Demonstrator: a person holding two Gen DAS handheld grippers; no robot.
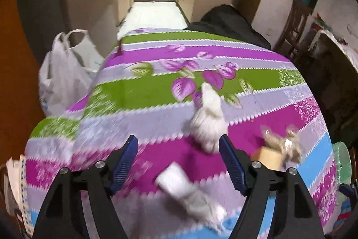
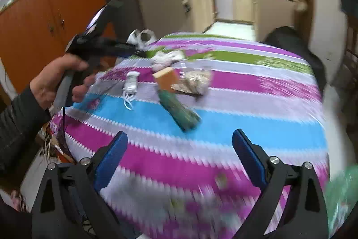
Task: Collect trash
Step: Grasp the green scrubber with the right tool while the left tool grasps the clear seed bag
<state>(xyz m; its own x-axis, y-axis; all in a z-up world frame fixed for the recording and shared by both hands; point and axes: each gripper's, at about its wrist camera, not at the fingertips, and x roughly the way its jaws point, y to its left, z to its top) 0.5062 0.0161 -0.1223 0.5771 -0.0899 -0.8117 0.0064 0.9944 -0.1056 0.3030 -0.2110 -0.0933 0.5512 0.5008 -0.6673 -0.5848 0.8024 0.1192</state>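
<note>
Both grippers hang over a desk [image 1: 257, 131] draped in a striped floral cloth, the left gripper [image 1: 177, 150] and right gripper [image 2: 179, 145] each with jaws spread and nothing between them. Crumpled white paper [image 1: 209, 124] lies at centre of the left view, another white scrap [image 1: 179, 180] below it; a green wrapper [image 2: 181, 113] lies mid-frame in the right view. A white plastic bag [image 1: 64, 73] hangs at the desk's left edge.

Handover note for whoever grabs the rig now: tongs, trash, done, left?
Left tongs: open, empty, over the striped tablecloth.
Right tongs: open, empty.
Trash on the table: white crumpled paper just ahead of the left tongs, folded white paper below them, tan box, clear wrapper, green packet.
White plastic bag hangs at the table's far left edge.
Done: nothing visibly bagged.
Left: all pieces.
</note>
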